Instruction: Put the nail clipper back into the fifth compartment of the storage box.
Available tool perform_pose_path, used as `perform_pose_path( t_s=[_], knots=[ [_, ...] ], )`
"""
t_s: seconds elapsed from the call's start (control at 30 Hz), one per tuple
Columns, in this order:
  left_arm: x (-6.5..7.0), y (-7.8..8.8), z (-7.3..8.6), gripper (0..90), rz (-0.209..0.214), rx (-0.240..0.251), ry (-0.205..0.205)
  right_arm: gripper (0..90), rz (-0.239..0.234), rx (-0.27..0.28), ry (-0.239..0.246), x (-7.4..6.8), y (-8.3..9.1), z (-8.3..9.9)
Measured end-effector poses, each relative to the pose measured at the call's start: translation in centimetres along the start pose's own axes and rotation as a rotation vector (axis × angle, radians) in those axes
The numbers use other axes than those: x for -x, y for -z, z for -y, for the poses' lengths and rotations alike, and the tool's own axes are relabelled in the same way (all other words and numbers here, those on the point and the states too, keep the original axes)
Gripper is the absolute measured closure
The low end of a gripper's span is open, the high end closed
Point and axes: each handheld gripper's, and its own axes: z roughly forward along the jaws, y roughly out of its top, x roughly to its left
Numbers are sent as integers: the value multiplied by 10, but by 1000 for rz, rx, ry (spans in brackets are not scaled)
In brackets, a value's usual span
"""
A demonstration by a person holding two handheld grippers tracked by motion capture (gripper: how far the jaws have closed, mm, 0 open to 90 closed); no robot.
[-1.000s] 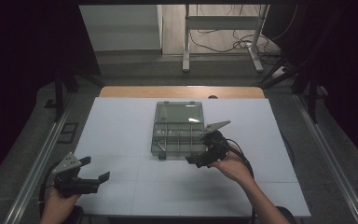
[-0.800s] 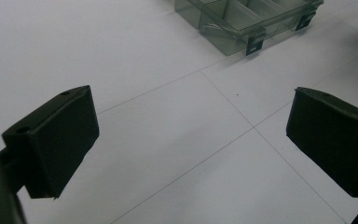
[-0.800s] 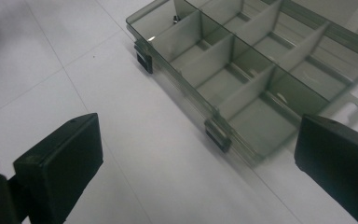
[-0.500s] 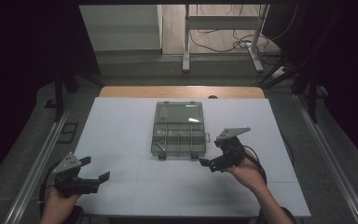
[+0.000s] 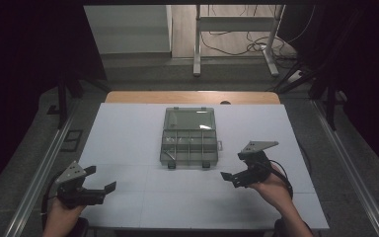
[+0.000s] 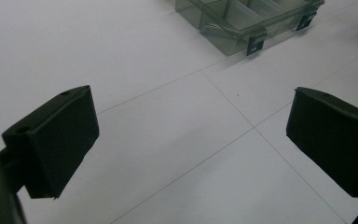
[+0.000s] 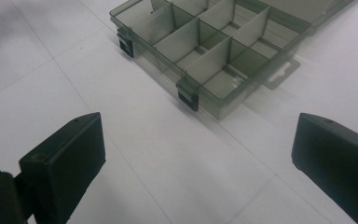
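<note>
Both grippers held with jaws wide apart, gripping nothing: left gripper (image 5: 94, 189) near the table's (image 5: 128, 133) front left corner, right gripper (image 5: 237, 175) toward the front right, just off the box's front right corner. Matte black, blocky jaw pads, flat-faced with bevelled edges. Box (image 5: 188, 136) lying open near the table's middle: smoky translucent plastic, rectangular, lid (image 5: 189, 119) folded flat toward the far edge, tray split by thin dividers into small compartments, two dark latches (image 7: 188, 100) on its front wall. White, smooth tabletop crossed by thin seams.
</note>
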Motion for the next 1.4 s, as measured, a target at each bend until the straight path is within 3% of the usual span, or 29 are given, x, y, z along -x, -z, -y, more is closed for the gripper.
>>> perform_pose_path(
  t_s=[0.33, 0.63, 1.3, 1.4],
  knots=[
    [0, 0, 0, 29, -3, -1, 1, 16, 23, 17, -30, 2, 16, 19],
    [0, 0, 0, 28, -3, 0, 4, 0, 82, 49, -72, 2, 29, 34],
    [0, 0, 0, 28, 0, 0, 7, 0, 99, 23, -113, 0, 36, 60],
    [-1, 0, 0, 28, 1, -1, 8, 0, 108, 44, -133, 2, 38, 62]
  ],
)
